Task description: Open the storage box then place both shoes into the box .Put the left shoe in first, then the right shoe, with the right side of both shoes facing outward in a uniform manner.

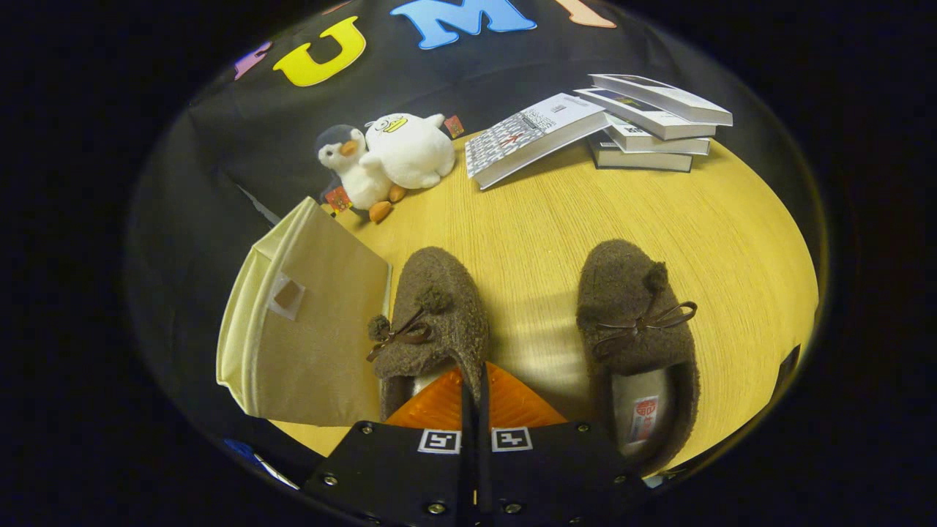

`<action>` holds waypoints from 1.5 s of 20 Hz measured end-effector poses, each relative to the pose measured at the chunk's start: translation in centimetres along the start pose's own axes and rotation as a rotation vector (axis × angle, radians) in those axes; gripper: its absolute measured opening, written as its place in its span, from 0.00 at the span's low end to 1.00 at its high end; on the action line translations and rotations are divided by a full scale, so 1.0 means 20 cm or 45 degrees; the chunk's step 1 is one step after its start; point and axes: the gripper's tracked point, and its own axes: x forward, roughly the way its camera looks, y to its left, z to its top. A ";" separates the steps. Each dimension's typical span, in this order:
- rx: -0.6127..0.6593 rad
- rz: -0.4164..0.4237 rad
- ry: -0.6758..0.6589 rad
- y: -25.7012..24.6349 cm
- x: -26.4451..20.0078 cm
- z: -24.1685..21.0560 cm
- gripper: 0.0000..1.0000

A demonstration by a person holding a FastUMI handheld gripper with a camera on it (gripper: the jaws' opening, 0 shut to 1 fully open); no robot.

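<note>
Fingers together over left shoe

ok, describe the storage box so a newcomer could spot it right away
Start at the wooden table; two brown fuzzy shoes sit side by side ahead of the gripper, whose jaws are closed. The storage box is the beige fabric one touching the left shoe, its lid shut. Nothing else there is flat-sided and cloth.

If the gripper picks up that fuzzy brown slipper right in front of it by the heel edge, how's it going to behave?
The left slipper looks soft and fleecy, so its collar would probably fold under the shut gripper. It seems light, so the toe may droop rather than stay level. The fuzzy surface should grip well; slipping seems unlikely.
</note>
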 end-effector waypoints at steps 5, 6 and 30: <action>0.076 0.089 -0.060 0.17 -0.16 0.13 0.01; 0.092 0.106 -0.077 0.21 -0.20 0.16 0.01; 0.083 0.295 -0.148 1.25 -0.02 0.19 0.01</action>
